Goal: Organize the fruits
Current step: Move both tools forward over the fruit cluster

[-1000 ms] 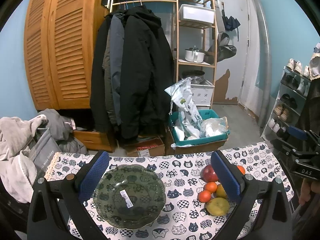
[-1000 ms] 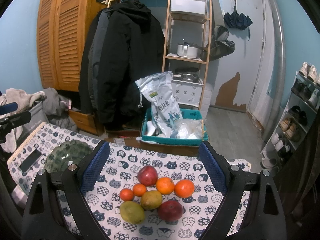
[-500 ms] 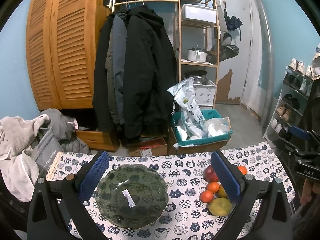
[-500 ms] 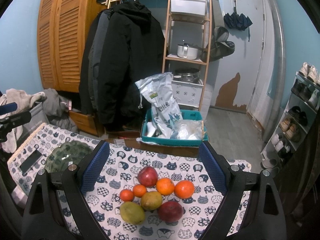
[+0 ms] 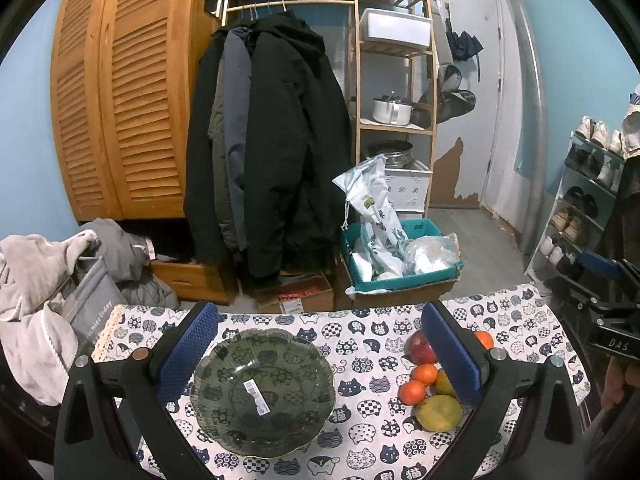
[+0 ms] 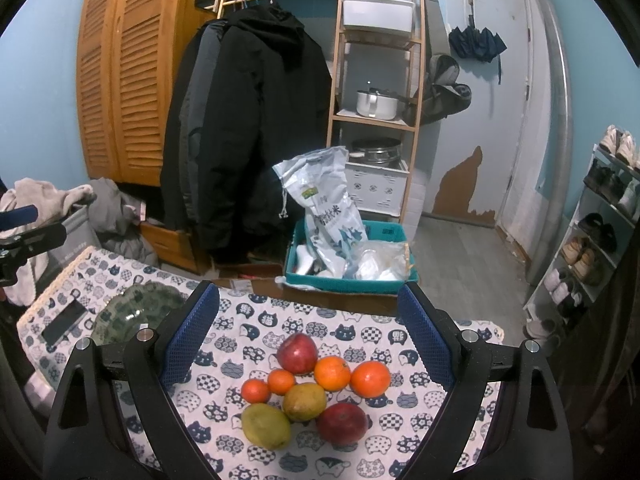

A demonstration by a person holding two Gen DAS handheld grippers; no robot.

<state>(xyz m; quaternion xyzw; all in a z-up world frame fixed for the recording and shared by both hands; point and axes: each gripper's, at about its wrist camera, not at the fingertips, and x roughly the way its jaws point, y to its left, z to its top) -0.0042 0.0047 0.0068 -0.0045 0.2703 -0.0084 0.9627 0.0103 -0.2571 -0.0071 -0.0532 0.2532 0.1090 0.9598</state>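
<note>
A green glass bowl [image 5: 262,390] with a barcode sticker sits empty on the cat-print tablecloth [image 5: 360,336], between the fingers of my left gripper [image 5: 320,354], which is open and above it. The bowl also shows at the left in the right wrist view [image 6: 136,312]. A pile of fruit lies to its right: a red apple [image 6: 298,353], a second red apple [image 6: 342,423], several oranges [image 6: 370,378] and two yellow-green mangoes [image 6: 266,426]. My right gripper [image 6: 308,338] is open and empty, above the pile. Part of the pile shows in the left wrist view [image 5: 424,374].
A dark phone [image 6: 64,322] lies on the table's left end. Behind the table stand a teal crate [image 6: 348,258] with bags, hanging coats [image 5: 264,152], a wooden shelf rack [image 6: 374,80] and a pile of clothes [image 5: 44,280]. A shoe rack [image 6: 600,232] is at the right.
The left gripper has drifted slightly, so the bowl and fruit sit a little higher in its view. The right gripper and the fruit have not visibly moved.
</note>
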